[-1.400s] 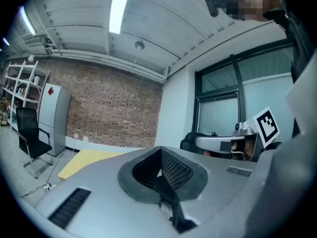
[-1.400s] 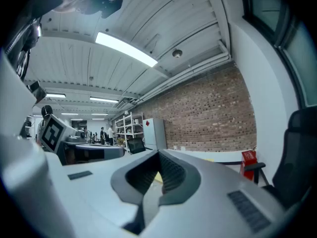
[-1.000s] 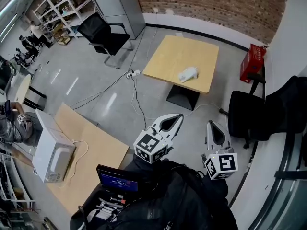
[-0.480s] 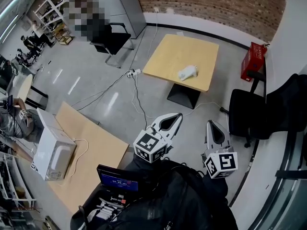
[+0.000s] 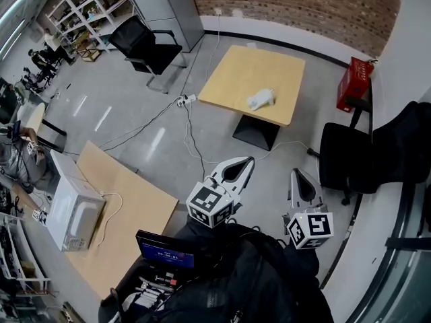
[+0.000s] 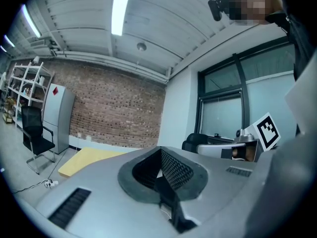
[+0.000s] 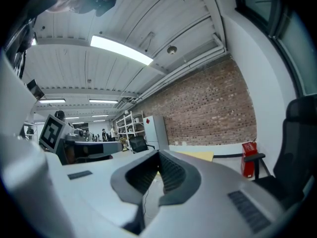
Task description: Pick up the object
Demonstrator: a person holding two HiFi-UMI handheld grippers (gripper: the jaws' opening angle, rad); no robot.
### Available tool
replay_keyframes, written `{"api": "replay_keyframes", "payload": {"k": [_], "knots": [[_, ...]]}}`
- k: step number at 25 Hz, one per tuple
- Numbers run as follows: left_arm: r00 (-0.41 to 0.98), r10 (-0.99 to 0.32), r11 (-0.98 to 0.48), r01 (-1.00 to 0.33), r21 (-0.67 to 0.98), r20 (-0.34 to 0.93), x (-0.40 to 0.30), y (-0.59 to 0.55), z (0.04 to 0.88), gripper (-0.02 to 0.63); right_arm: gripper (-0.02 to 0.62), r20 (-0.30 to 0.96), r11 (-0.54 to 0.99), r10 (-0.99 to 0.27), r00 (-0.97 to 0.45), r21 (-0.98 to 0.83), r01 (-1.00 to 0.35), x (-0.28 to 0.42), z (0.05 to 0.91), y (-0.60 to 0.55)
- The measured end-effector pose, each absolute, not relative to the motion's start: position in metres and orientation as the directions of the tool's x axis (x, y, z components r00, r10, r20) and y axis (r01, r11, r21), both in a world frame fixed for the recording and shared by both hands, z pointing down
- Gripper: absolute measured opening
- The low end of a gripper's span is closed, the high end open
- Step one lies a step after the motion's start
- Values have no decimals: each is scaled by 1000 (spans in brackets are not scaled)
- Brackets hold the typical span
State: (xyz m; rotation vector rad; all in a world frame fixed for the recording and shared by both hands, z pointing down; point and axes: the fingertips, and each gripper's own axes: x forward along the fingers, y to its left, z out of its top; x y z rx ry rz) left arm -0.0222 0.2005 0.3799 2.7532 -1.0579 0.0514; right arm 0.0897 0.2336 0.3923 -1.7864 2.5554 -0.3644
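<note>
Head view: white object (image 5: 261, 99) lies on table (image 5: 232, 79), well ahead across floor. Left gripper (image 5: 248, 160) and right gripper (image 5: 296, 173) both clenched, empty; left looks slightly nearer.

I find the small white crumpled object (image 5: 261, 99) lying on the square light-wood table (image 5: 236, 73), close to its right edge, toward the front right corner. A red plastic crate (image 5: 353, 86) stands right of that table, and a black office chair (image 5: 145, 46) stands left of it.

Head view looks steeply down; both gripper views face the same table (image 5: 236, 79).
</note>
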Motion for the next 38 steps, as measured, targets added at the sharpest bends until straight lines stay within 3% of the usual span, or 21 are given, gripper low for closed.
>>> {"api": "replay_keyframes", "payload": {"k": [26,38], "knots": [[730,-675,-709,-682,181,104,-22,190,387,0,5,182,312,-917,-355,-228,-922,90,406,228],[725,-668,-691,-688,220,169,-22,190,408,0,5,223,303,-905,-361,-257,-918,90,423,226]]}}
